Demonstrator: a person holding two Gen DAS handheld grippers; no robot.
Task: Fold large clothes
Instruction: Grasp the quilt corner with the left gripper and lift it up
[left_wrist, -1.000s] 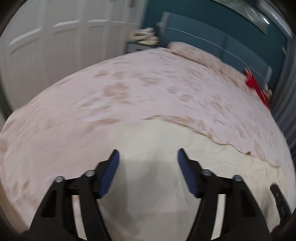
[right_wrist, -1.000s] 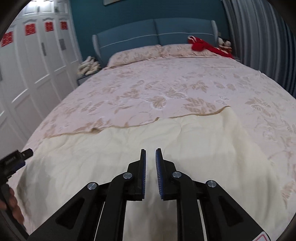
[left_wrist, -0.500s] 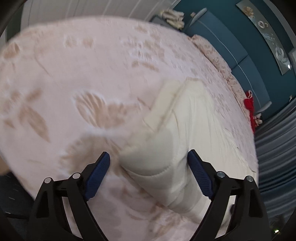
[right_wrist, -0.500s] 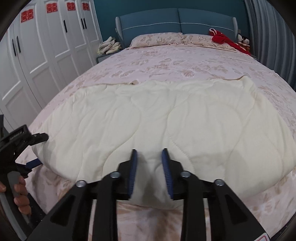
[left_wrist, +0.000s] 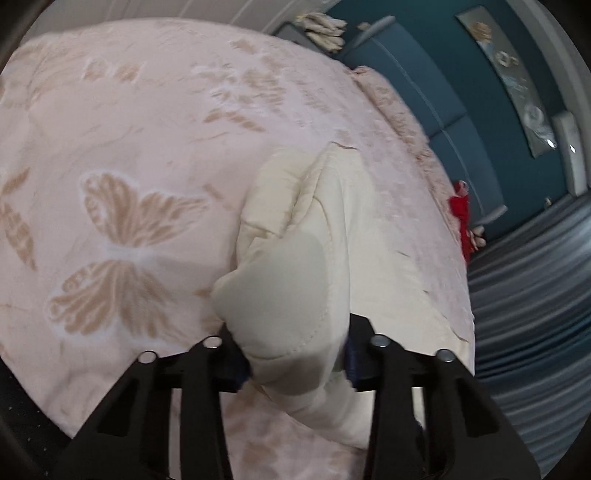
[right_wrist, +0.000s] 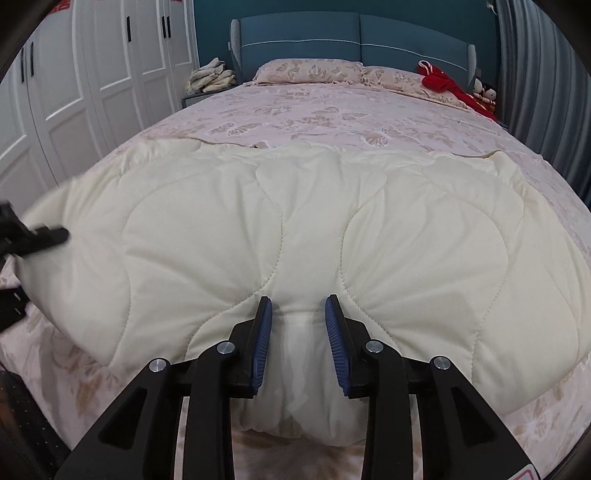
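Note:
A cream quilted comforter (right_wrist: 369, 229) lies folded across the foot of the bed. My right gripper (right_wrist: 298, 321) is shut on the bunched middle of its near edge, which bulges between the blue pads. My left gripper (left_wrist: 291, 354) is shut on the comforter's left end (left_wrist: 295, 266), a thick wad that hides its fingertips. The left gripper also shows at the left edge of the right wrist view (right_wrist: 33, 240), at the comforter's left corner.
The bed (right_wrist: 332, 110) has a pink butterfly-patterned cover, two pillows (right_wrist: 306, 70) and a blue headboard. A red garment (right_wrist: 447, 86) lies at the far right. White wardrobe doors (right_wrist: 74, 92) stand left, grey curtains (right_wrist: 546, 92) right. Folded laundry sits on a nightstand (right_wrist: 210, 77).
Both grippers have drawn back to the foot of the bed. The left gripper has closed on the comforter's left end. The right gripper's jaws stand a little wider around a thicker bunch.

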